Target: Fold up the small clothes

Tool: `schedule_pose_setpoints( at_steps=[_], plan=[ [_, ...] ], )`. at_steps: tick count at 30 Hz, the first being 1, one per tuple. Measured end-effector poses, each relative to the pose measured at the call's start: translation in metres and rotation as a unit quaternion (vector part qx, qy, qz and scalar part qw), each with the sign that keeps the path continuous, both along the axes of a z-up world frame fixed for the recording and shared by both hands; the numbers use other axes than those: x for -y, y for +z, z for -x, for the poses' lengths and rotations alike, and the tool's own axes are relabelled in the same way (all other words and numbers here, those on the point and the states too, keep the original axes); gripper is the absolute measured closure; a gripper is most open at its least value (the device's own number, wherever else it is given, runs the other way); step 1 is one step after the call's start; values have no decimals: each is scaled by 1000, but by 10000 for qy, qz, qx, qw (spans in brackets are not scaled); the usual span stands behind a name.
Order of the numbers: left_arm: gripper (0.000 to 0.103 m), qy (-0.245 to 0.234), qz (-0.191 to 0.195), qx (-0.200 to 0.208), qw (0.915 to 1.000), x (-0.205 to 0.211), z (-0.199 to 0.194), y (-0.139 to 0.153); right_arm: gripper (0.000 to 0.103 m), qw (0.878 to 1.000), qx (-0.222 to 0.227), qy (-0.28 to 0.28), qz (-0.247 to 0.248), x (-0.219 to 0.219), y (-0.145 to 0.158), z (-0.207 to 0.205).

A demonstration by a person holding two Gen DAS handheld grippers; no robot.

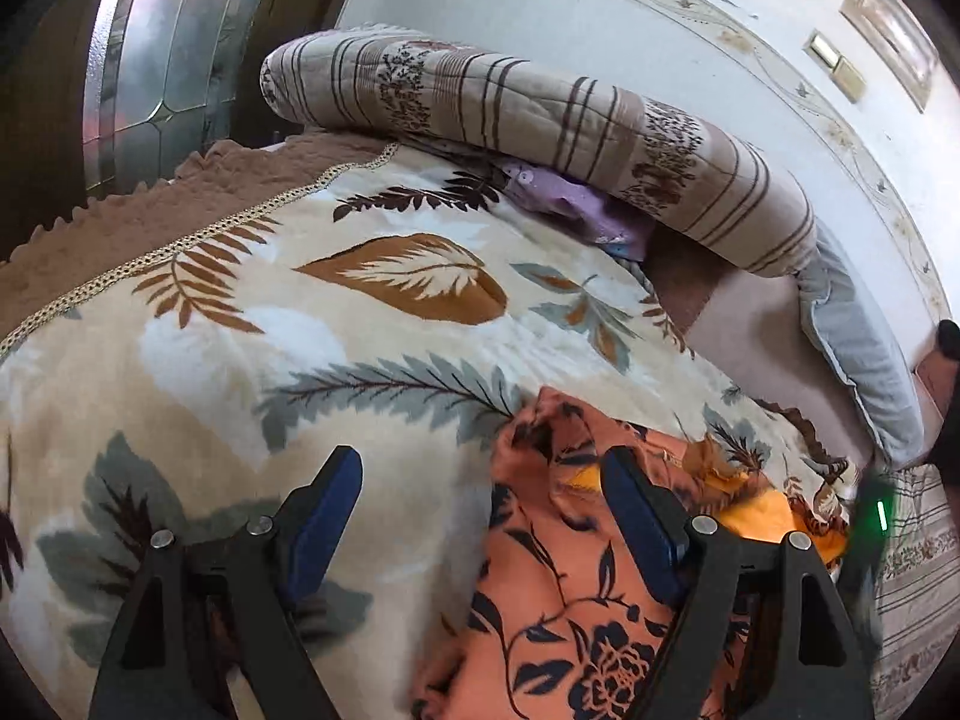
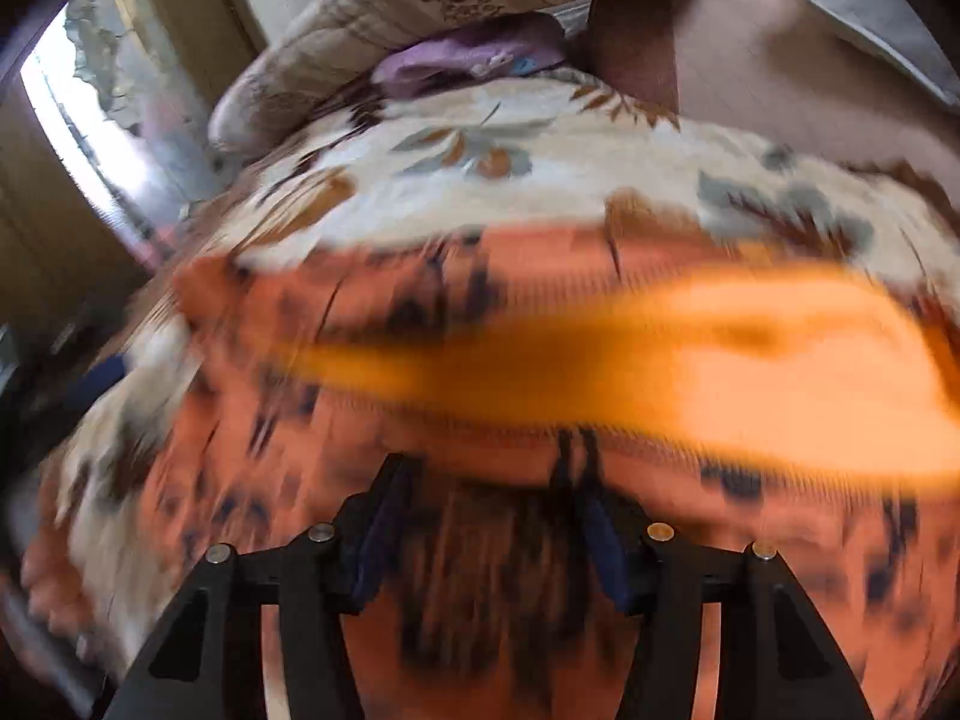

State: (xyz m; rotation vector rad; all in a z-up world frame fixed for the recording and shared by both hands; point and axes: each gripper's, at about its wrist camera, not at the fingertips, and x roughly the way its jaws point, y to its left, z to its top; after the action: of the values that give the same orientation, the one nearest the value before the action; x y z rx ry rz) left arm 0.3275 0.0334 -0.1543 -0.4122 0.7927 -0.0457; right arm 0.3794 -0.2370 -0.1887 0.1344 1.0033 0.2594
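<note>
An orange garment with a dark floral print [image 1: 558, 594] lies crumpled on a cream leaf-patterned blanket [image 1: 288, 360]. My left gripper [image 1: 480, 480] is open just above the blanket, its right finger over the garment's left edge, nothing between the jaws. In the blurred right wrist view the same garment [image 2: 480, 312] fills the middle, with a plain bright orange part [image 2: 780, 384] at the right. My right gripper [image 2: 486, 480] is open low over the garment and holds nothing.
A rolled striped quilt [image 1: 540, 114] lies at the back of the bed over a purple cloth [image 1: 576, 210]. A grey pillow [image 1: 858, 348] leans at the right by the white wall. A glass-panelled door [image 1: 156, 60] stands at the far left.
</note>
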Motion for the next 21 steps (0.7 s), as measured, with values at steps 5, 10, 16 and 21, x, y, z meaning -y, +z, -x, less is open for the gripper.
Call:
schedule_pose_setpoints(
  at_steps=[5, 10, 16, 21],
  plan=[
    [21, -118, 40, -123, 9998, 4, -16, -9, 46, 9810, 512, -1760, -634, 70, 25, -62],
    [21, -430, -76, -148, 9989, 24, -18, -5, 46, 9706, 769, -2130, -817, 139, 51, -39],
    [21, -891, -725, -669, 9911, 59, -18, -26, 46, 9724, 629, -1968, -1089, 190, 61, 42],
    [21, -921, -1067, -1040, 9845, 67, -19, -45, 46, 9737, 241, -2123, -786, 201, 30, 40]
  ],
)
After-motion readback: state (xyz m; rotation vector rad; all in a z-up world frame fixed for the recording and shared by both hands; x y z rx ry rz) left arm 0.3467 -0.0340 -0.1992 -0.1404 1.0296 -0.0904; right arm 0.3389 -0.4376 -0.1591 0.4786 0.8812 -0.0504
